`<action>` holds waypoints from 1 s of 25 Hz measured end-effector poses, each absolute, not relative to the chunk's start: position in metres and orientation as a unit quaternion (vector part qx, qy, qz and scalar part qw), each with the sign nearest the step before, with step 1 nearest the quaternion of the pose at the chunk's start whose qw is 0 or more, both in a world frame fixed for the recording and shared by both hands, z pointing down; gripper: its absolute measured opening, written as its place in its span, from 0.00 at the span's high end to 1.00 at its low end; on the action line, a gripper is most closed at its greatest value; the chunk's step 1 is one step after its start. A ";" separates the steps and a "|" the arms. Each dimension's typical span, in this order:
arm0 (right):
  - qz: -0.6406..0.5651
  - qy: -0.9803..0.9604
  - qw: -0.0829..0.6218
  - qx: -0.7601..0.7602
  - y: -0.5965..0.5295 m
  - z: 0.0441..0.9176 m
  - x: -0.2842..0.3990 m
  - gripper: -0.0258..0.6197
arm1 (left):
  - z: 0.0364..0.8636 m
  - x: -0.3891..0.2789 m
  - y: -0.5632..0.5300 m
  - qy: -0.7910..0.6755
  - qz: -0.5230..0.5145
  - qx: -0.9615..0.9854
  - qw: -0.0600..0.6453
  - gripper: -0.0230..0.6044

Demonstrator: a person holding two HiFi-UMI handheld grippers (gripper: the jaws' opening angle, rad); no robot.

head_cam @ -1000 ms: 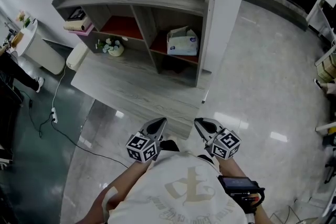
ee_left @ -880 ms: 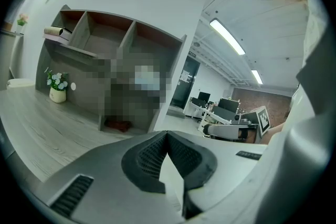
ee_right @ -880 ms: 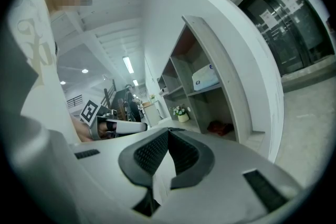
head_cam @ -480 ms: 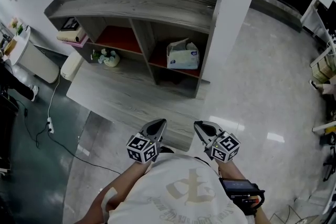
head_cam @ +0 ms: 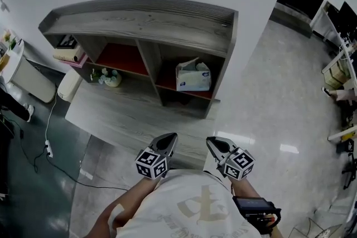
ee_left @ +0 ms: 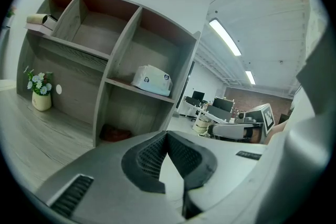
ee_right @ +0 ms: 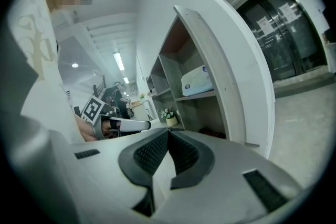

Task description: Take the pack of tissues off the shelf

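A white pack of tissues [head_cam: 193,76] with a blue mark lies on the red-lined upper shelf in the right bay of a grey wooden shelf unit [head_cam: 145,19]. The pack [ee_left: 151,80] also shows in the left gripper view, and as a white pack [ee_right: 197,80] in the right gripper view. My left gripper [head_cam: 169,139] and right gripper [head_cam: 212,143] hang close to my body, well short of the shelf, side by side. Both are shut with nothing between the pads [ee_left: 167,136] [ee_right: 168,134].
A small vase of flowers [head_cam: 109,77] stands on the low wooden platform [head_cam: 128,114] before the left bay. A roll and pink items [head_cam: 70,54] lie at the unit's far left. A white bin [head_cam: 30,78] and a cable [head_cam: 50,136] are at left on the glossy floor.
The shelf unit has slid lower and nearer in the head view as I moved in. Both grippers stay shut, held in the same place near my body.
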State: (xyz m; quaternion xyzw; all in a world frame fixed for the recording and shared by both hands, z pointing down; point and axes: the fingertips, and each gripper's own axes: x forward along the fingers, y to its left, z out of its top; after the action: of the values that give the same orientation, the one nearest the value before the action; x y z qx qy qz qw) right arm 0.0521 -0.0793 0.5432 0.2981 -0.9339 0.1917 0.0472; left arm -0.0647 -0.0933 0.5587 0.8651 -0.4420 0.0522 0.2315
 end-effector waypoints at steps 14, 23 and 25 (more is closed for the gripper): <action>0.185 -0.922 0.036 0.338 -0.116 0.539 0.036 0.95 | 0.541 -0.079 -0.146 -0.415 0.047 0.884 0.209 0.95; 0.188 -0.915 0.032 0.355 -0.130 0.538 0.024 0.95 | 0.533 -0.085 -0.163 -0.401 0.048 0.893 0.199 0.95; 0.190 -0.914 0.032 0.356 -0.133 0.540 0.021 0.95 | 0.531 -0.087 -0.168 -0.402 0.045 0.893 0.195 0.95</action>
State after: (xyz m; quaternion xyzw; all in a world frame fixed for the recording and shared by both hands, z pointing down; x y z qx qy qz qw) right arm 0.0210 -0.1331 0.5398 0.3562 -0.9144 0.1896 0.0323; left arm -0.0871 -0.1681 0.5314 0.8933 -0.4022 0.0452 0.1955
